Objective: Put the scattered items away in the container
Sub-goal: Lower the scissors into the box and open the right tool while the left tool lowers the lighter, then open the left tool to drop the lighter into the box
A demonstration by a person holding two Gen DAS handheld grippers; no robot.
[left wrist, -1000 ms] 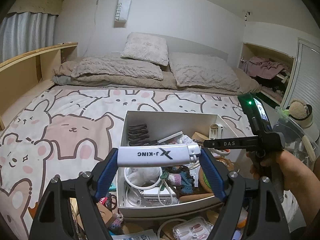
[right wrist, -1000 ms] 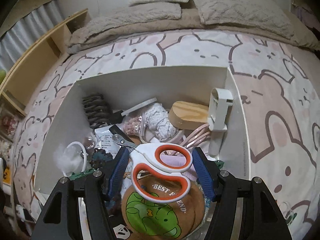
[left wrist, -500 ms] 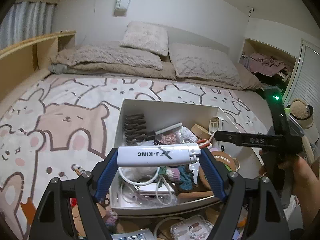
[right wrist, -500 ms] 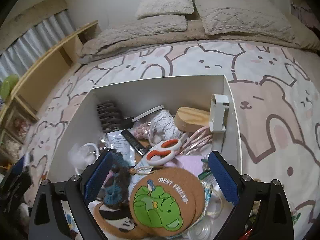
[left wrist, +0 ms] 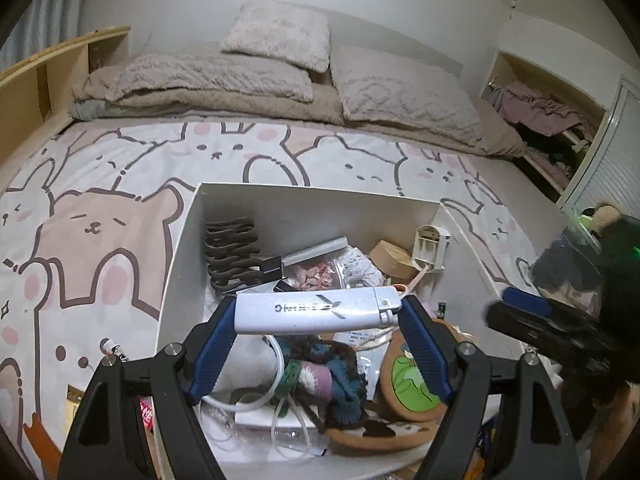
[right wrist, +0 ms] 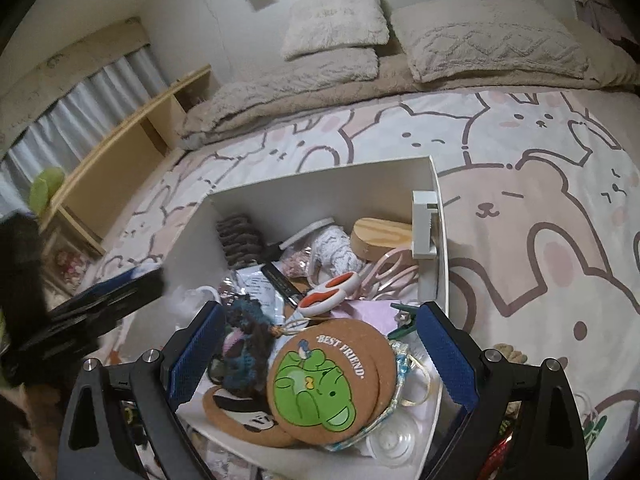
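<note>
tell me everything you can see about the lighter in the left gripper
The lighter is a long white plastic body with dark lettering and an arrow-like logo on its side, and a shiny metal cap at its right end. It lies roughly level, crosswise, clamped end to end between the blue pads of the left hand-held gripper. It hangs in the air above the cluttered white box, touching nothing but the pads.

Bed, pillows, wooden shelf.

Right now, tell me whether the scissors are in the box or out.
In. The scissors lie inside the white box on the clutter, free of the open right gripper.
</note>
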